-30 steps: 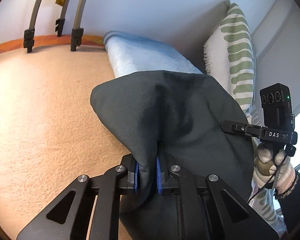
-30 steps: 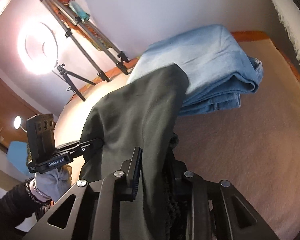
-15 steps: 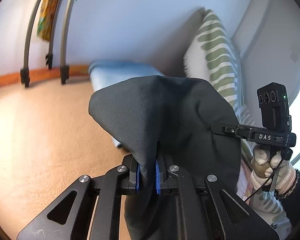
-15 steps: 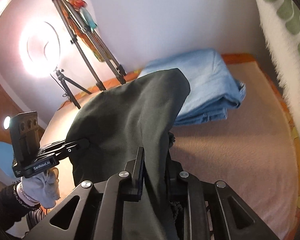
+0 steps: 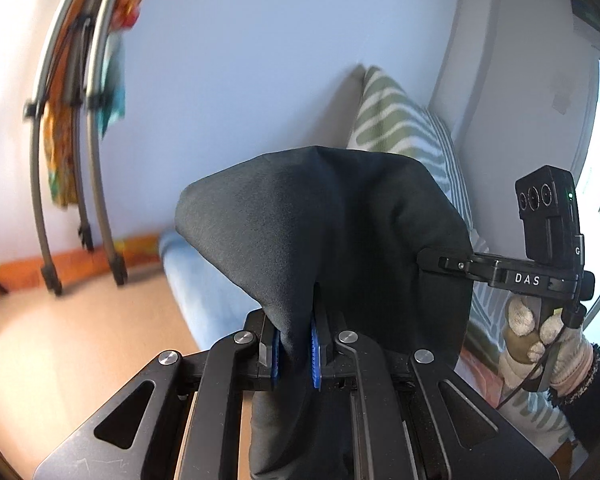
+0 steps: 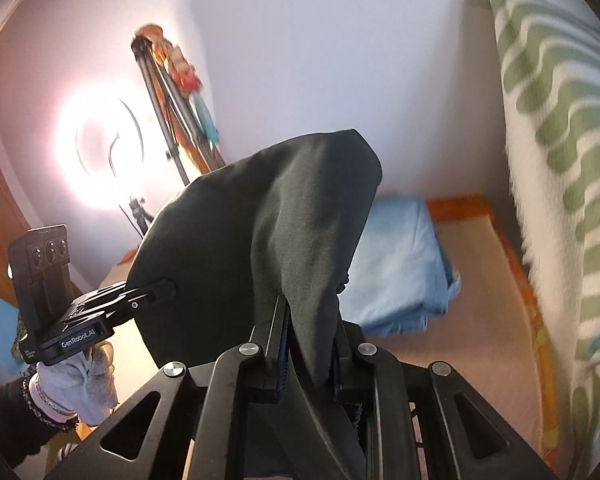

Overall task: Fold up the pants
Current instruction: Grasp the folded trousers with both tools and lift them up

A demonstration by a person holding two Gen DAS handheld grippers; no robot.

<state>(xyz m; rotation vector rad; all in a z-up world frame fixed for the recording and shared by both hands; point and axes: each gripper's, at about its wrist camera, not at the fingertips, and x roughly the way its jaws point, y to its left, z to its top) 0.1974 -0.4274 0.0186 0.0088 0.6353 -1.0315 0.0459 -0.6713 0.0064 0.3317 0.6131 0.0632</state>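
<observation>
We count two grippers, each carried by one gloved hand. In the left wrist view our left gripper (image 5: 294,354) fills the bottom centre, its two blue pads (image 5: 315,354) pinched narrow on a fold of the dark pants (image 5: 320,220), which bulge up over the jaws into the middle of the frame. At the right edge of that view the right gripper (image 5: 428,259) pokes its tip against the same cloth, carried by a hand (image 5: 540,344) in a pale glove.

In the right wrist view the right gripper (image 6: 310,354) sits at bottom centre with its jaws drawn close on another fold of the one dark garment (image 6: 268,232), which rises to a peak in the middle. At lower left the left gripper (image 6: 168,290) meets the cloth, held by one gloved hand (image 6: 76,388).

Behind the pants we see one folded pile of blue jeans (image 5: 204,280), also right of centre in the right wrist view (image 6: 396,264), lying on the peach bed cover (image 5: 80,344). One green-striped cushion (image 5: 400,128) leans at upper right. Three curved tripod legs (image 5: 96,128) stand at upper left, and one ring light (image 6: 104,148) glows at left in the right wrist view.
</observation>
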